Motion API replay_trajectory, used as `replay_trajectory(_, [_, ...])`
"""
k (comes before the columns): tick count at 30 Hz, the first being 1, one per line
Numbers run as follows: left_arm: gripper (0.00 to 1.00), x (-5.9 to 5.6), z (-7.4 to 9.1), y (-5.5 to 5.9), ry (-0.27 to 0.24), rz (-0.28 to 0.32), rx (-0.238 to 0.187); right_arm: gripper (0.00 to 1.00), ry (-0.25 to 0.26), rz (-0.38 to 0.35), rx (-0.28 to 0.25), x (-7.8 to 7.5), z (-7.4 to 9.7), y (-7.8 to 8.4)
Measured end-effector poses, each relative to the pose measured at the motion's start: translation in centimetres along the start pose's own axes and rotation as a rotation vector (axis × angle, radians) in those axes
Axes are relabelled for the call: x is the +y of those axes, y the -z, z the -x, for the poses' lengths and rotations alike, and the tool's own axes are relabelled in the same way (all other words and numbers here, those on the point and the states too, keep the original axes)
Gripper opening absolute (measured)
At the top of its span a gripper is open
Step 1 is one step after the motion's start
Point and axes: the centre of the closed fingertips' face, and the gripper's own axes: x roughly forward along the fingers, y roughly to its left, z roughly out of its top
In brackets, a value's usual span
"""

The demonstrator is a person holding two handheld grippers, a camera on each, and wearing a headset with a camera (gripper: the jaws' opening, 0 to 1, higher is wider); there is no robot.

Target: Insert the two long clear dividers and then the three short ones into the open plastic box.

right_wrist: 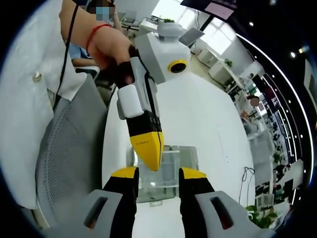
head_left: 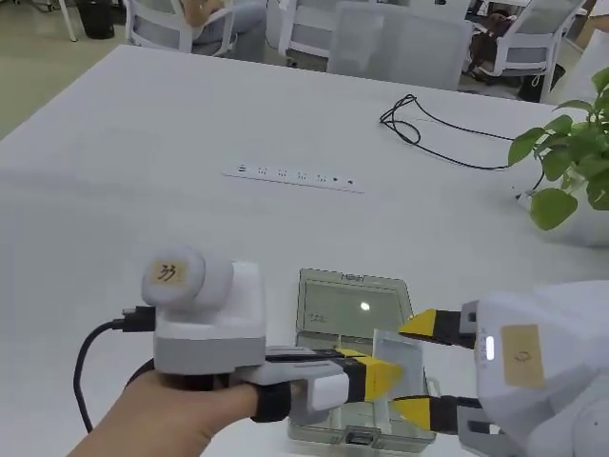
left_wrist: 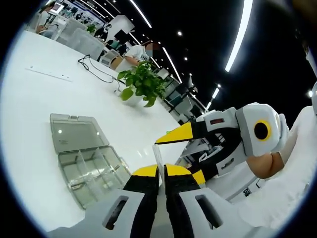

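The left gripper (left_wrist: 161, 171) is sitting at the bottom centre of its own view. Its yellow-tipped jaws are pressed almost together, pinching a thin clear divider (left_wrist: 157, 155) that is standing up edge-on between them. In the head view a hand (head_left: 176, 419) is holding this gripper in the lower left. Its tips and the divider are hanging over the open plastic box (head_left: 319, 436) at the bottom centre of the frame. The box's lid (head_left: 347, 307) is lying flat open just above the base in the frame, on the white table (head_left: 143, 171). In the left gripper view the base is appearing to carry some clear partitions, though glare is making them hard to count.

The right gripper (right_wrist: 158, 173) is showing at the bottom of its own view with its jaws spread wide, gripping nothing. The left gripper's yellow tip is pointing down toward the gap from above, not clearly touching either jaw. In the head view the right gripper is occupying the lower right, with its two jaws flanking the divider's right end.

A white power strip (head_left: 295, 178) is lying near the centre of the head view. A black cable (head_left: 419, 129) is looping at upper right, and a green plant (head_left: 571, 152) is leaning in at the right edge.
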Motion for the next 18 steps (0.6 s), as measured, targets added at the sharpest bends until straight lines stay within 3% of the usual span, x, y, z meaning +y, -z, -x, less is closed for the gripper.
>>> replay_trajectory(2, [0.00,-0.14,0.04,0.05,0.011,-0.013,0.002,0.33,-0.003,-0.002,-0.001,0.09,0.00,-0.04])
replay_trajectory(18, [0.00,0.27,0.08,0.08,-0.012,0.055,-0.018,0.33,0.008,0.027,0.009,0.10,-0.18,-0.05])
